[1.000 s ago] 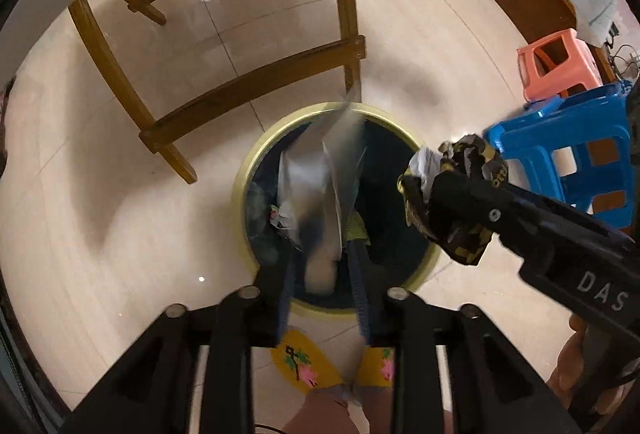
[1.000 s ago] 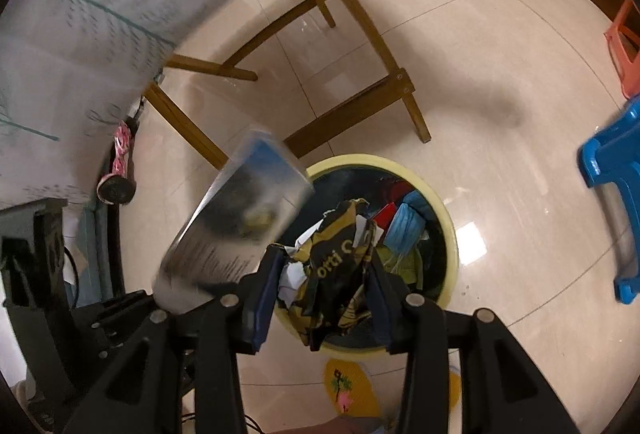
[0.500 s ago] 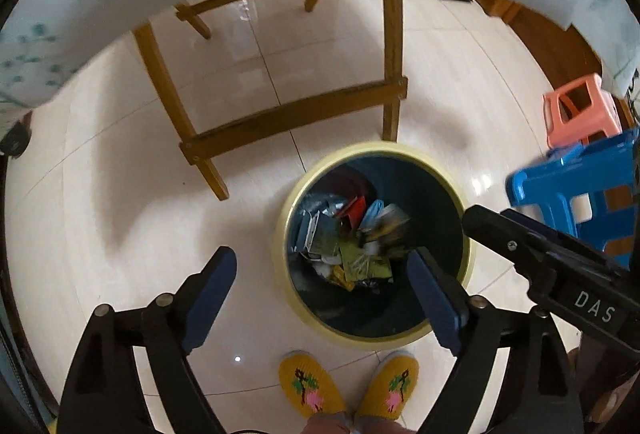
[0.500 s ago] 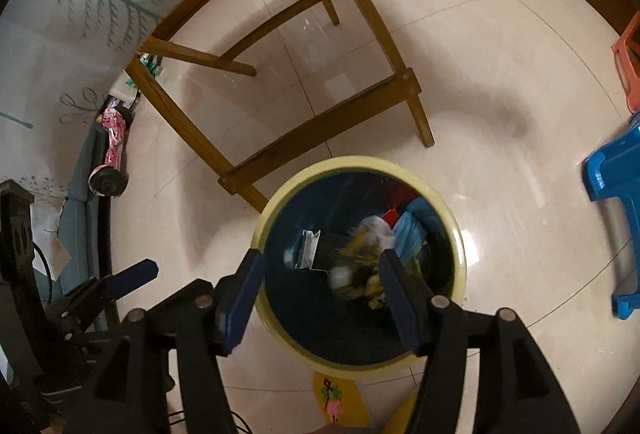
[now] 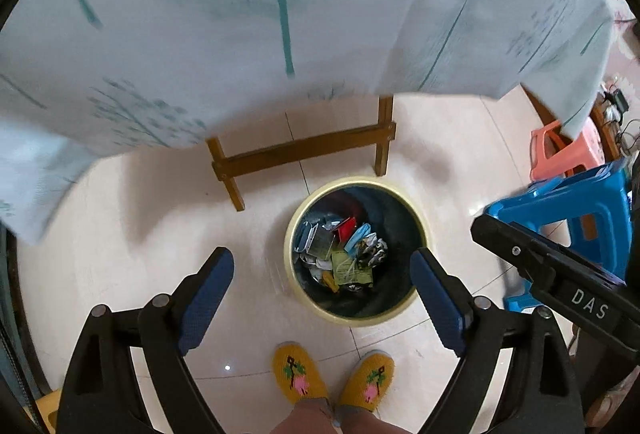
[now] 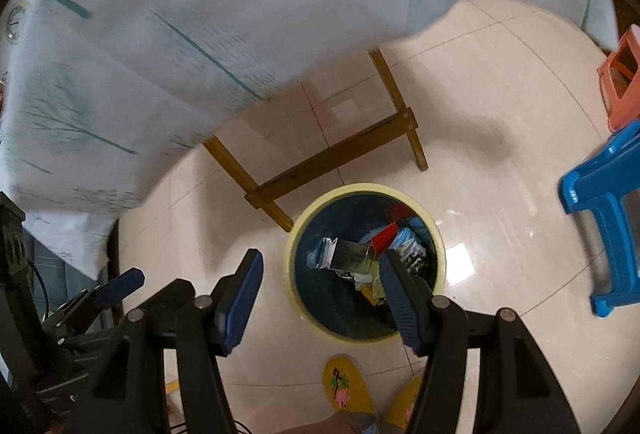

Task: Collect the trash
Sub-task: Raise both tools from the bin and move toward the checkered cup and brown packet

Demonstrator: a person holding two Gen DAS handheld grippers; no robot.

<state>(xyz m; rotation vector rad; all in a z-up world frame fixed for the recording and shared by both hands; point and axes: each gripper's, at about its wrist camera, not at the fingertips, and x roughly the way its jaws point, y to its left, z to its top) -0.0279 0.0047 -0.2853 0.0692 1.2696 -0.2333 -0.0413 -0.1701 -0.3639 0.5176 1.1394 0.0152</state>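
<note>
Hovering: both grippers hang above bin, pointing steeply down, nothing held.
L gripper (image 5: 322,276): fingers spread wide, jaws have just been opening; gap empty, floor and bin seen through it.
R gripper (image 6: 320,276): fingers spread, jaws have just been opening; no item betw. pads. Also seen in left wrist view at far right (image 5: 480,226).
Bin (image 5: 414,308): yellow-rimmed, dark inside, on tile floor; sits ahead of and below L fingertips, nearer the R-side finger. In right wrist view (image 6: 296,230) it lies past the tips, partly behind the R-side finger.
Trash (image 5: 340,254): wrappers, silver foil pack, red and blue bits, crumpled printed bag, all inside bin, well below the pads.
Floor (image 5: 120,214): no loose litter seen around bin.
Table: cloth-covered top (image 5: 240,34) beyond fingertips, wood legs (image 5: 304,154) just behind bin; top surface hidden from here.
Feet (image 5: 296,378): yellow slippers below fingers, near bin.
Progress (judgement): drop step looks done, both loads in bin. Left: unknown, can't tell if more trash remains on table; if so, next is reach back up.
</note>
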